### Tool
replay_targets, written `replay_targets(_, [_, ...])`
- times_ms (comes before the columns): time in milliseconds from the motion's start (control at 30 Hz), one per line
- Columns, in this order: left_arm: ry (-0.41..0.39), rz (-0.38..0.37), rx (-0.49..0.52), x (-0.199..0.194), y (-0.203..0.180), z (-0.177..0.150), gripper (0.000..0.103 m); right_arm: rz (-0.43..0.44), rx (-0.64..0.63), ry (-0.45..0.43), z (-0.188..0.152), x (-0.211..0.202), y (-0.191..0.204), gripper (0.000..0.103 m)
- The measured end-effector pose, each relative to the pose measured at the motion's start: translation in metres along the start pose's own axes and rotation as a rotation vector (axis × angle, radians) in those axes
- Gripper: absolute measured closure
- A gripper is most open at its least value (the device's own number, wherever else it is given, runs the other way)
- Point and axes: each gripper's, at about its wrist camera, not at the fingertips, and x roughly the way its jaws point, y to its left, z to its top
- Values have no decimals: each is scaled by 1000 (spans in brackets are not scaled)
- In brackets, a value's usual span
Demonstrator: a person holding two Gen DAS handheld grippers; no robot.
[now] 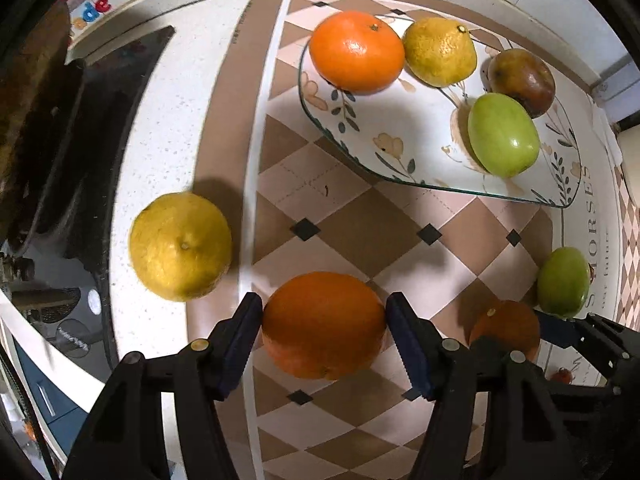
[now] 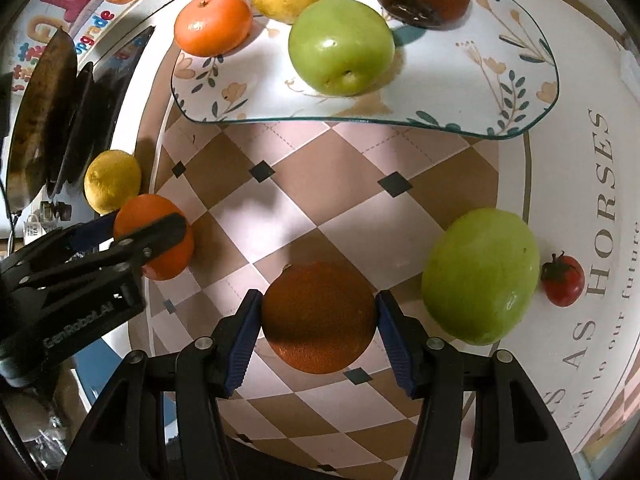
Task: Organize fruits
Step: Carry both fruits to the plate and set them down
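Left gripper (image 1: 324, 340), pointing down, pads clamped on orange (image 1: 324, 326) at mat's left edge (image 1: 250, 208); right gripper (image 2: 319, 326), steeply down, clamps second orange (image 2: 319, 316), stem away

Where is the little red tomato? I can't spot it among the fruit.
In the right wrist view, the tomato lies off the plate at the far right, on the mat, just right of the loose green apple.

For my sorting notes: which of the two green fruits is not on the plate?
The green fruit beside the small red tomato; it lies on the checkered mat, while the other green one sits on the plate.
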Motion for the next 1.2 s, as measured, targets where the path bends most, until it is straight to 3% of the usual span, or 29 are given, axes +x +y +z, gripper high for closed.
replay_targets(233, [76, -70, -8, 29, 3, 8, 39, 0, 13, -5, 0, 0, 3, 42])
replay_targets(333, [52, -19, -4, 31, 7, 7, 40, 9, 20, -10, -2, 0, -1, 42])
replay_targets(633, [25, -74, -40, 12, 19, 0, 40, 56, 53, 7, -7, 1, -14, 39])
replay_targets(833, [36, -48, -43, 12, 21, 26, 40, 47, 55, 16, -10, 4, -16, 39])
replay_targets(1200, [47, -32, -31, 28, 21, 46, 39, 46, 58, 31, -7, 8, -11, 39])
